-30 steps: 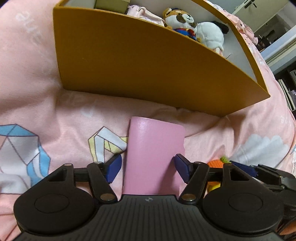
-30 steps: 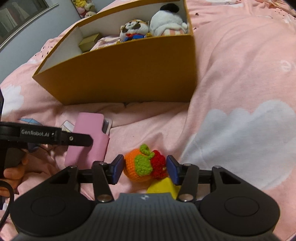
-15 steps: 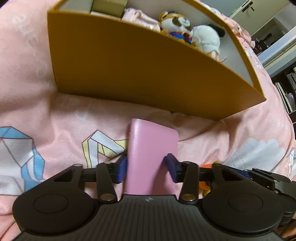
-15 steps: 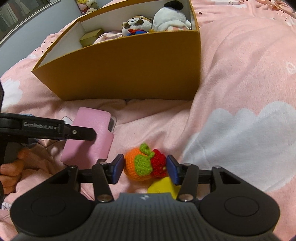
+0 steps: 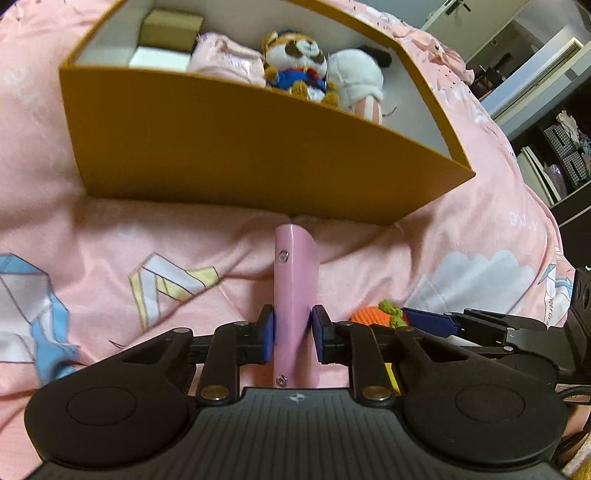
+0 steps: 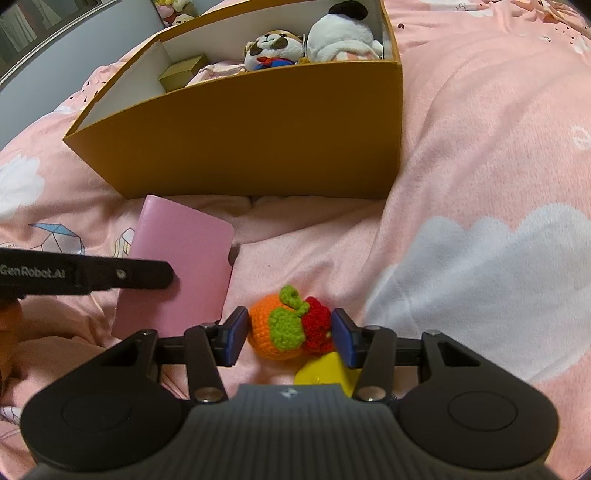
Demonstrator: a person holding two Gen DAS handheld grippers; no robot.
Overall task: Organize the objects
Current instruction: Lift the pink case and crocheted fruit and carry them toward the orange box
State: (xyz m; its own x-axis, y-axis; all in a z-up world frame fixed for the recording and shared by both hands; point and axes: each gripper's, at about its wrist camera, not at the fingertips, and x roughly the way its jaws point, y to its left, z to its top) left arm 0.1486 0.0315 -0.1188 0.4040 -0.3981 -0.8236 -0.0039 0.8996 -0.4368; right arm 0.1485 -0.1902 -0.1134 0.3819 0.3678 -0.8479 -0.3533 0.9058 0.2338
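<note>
My left gripper [image 5: 293, 334] is closing, and its blue pads press both sides of a pink notebook [image 5: 295, 280] that stands on edge with its riveted spine toward the camera. In the right wrist view the notebook [image 6: 181, 266] tilts up off the bedspread in front of the orange box [image 6: 258, 129]. My right gripper [image 6: 290, 336] holds a crochet fruit toy [image 6: 284, 325], orange, green and red, with a pad against each side. A yellow piece [image 6: 325, 373] lies just under that gripper.
The open orange box [image 5: 240, 158] sits on the pink bedspread [image 5: 110, 240] and holds a plush dog [image 5: 295, 66], a white plush [image 5: 358, 81], a pink pouch [image 5: 225, 62] and small boxes [image 5: 170, 33]. Shelves [image 5: 554, 158] stand at the far right.
The left jaws closed from wide open onto the pink notebook, which turned from lying flat to standing on edge. The right gripper and crochet toy stayed put.
</note>
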